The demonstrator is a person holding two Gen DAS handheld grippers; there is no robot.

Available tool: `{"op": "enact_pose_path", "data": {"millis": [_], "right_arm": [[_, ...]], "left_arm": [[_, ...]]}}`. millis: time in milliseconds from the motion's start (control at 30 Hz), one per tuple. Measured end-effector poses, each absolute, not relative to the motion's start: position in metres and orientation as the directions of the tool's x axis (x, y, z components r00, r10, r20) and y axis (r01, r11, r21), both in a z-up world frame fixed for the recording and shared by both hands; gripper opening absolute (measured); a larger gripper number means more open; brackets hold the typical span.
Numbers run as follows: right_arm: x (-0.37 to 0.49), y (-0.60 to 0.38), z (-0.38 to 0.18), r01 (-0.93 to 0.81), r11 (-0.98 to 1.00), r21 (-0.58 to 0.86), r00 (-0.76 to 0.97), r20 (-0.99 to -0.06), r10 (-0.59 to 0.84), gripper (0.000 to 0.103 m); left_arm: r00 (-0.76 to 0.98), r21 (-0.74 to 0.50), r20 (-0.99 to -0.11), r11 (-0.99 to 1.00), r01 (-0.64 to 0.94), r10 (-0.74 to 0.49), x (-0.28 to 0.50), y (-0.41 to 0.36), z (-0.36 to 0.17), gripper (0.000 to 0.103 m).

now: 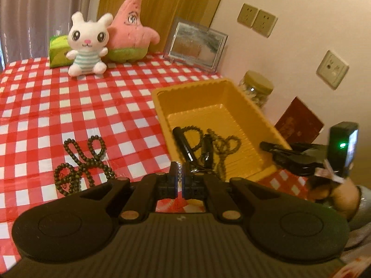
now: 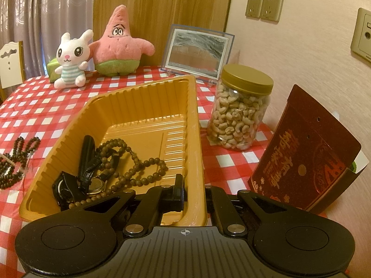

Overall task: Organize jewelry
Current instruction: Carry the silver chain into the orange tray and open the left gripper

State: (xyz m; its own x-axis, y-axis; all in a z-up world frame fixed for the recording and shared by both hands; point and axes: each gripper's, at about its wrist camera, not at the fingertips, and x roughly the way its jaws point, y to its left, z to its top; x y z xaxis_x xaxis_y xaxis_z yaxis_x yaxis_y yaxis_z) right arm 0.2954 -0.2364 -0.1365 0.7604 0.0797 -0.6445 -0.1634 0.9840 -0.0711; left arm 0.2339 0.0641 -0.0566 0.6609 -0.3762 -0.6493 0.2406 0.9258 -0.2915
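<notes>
My left gripper (image 1: 180, 173) is shut on a small silvery beaded piece (image 1: 179, 171), held above the checked cloth just left of the yellow tray (image 1: 197, 85). A long string of dark beads (image 1: 81, 164) lies on the cloth to its left, and shows at the left edge of the right wrist view as dark beads (image 2: 16, 157). The tray (image 2: 143, 85) holds black watches (image 2: 85, 162) and a brown bead string (image 2: 139, 171). My right gripper (image 2: 194, 197) is shut on the tray's right wall near its front corner; it also appears as the right gripper (image 1: 273, 149).
At the back stand a white bunny plush (image 1: 87, 44), a pink star plush (image 1: 129, 30), a green box (image 1: 58, 51) and a picture frame (image 1: 197, 44). A cashew jar (image 2: 241, 111) and a dark red packet (image 2: 303, 153) stand right of the tray by the wall.
</notes>
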Motion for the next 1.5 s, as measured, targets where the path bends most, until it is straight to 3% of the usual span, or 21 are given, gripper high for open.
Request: {"op": "enact_pose_path", "data": {"millis": [533, 1000, 1233, 1500], "right_arm": [[0.294, -0.233, -0.133, -0.184, 0.981, -0.067, 0.772, -0.627, 0.102, 0.003], [0.302, -0.226, -0.130, -0.216, 0.974, -0.061, 0.784, -0.605, 0.136, 0.004], [0.305, -0.226, -0.129, -0.226, 0.973, -0.051, 0.783, -0.604, 0.150, 0.004], [0.306, -0.230, -0.131, -0.228, 0.973, -0.038, 0.775, -0.612, 0.157, 0.004]], "left_arm": [[0.752, -0.279, -0.556, 0.932, 0.231, -0.353, 0.221, 0.072, 0.011, 0.002], [0.779, -0.293, -0.422, 0.883, 0.367, -0.463, 0.260, 0.032, 0.058, 0.002], [0.746, -0.326, -0.441, 0.863, 0.385, -0.499, 0.293, 0.005, 0.042, 0.002], [0.684, -0.345, -0.533, 0.866, 0.363, -0.499, 0.318, -0.015, 0.011, 0.007]]}}
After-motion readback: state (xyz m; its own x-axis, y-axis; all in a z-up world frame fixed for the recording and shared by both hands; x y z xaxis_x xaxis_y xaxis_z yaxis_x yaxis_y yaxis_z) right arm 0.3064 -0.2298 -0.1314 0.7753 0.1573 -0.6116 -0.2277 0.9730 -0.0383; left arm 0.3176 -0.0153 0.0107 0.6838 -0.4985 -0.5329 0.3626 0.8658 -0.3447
